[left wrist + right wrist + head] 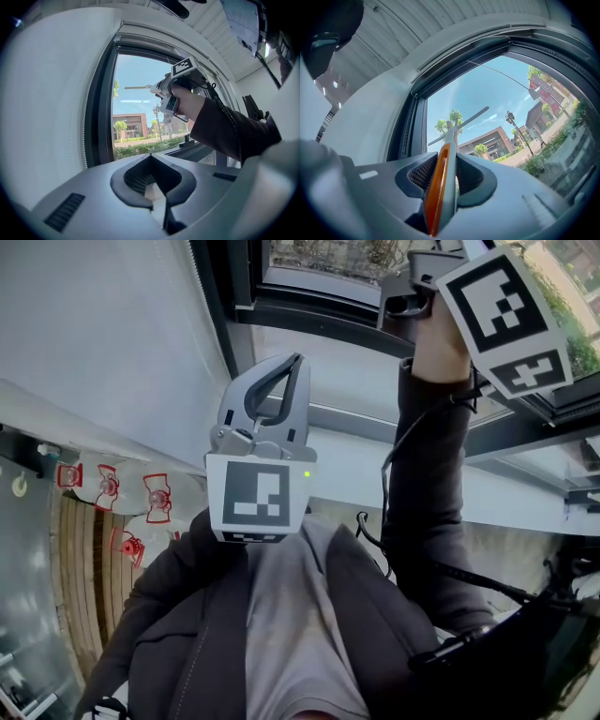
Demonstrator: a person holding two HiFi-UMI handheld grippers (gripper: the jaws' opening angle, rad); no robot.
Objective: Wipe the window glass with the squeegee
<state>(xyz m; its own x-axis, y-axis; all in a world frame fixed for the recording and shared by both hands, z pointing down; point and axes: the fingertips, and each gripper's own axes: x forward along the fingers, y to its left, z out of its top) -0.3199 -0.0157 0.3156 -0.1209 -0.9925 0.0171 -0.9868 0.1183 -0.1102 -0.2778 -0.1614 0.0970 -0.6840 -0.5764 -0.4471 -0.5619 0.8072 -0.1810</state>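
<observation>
Hanging low by the person's chest, the left gripper points up toward the window with its jaws pressed together on nothing. It takes no part in the wiping. Beyond it, the pale wall gives way to the dark window frame, and then to the window glass, through which sky, trees and a brick building show.

Further right, the right gripper is lifted high in the person's hand, the dark sleeve stretched up behind it. Its jaws are clamped narrow on the orange-and-grey handle of the squeegee. The handle runs straight out along the jaws. The thin blade lies crosswise and slightly tilted at the upper part of the pane. It cannot be told for sure whether its edge is touching the glass.

The squeegee looks light, with a stiff handle and probably a soft rubber edge. The handle is the right place to hold it, and its smooth plastic may twist in the jaws under pressure. A firm grip and even pressure along the full blade would likely serve best.
</observation>
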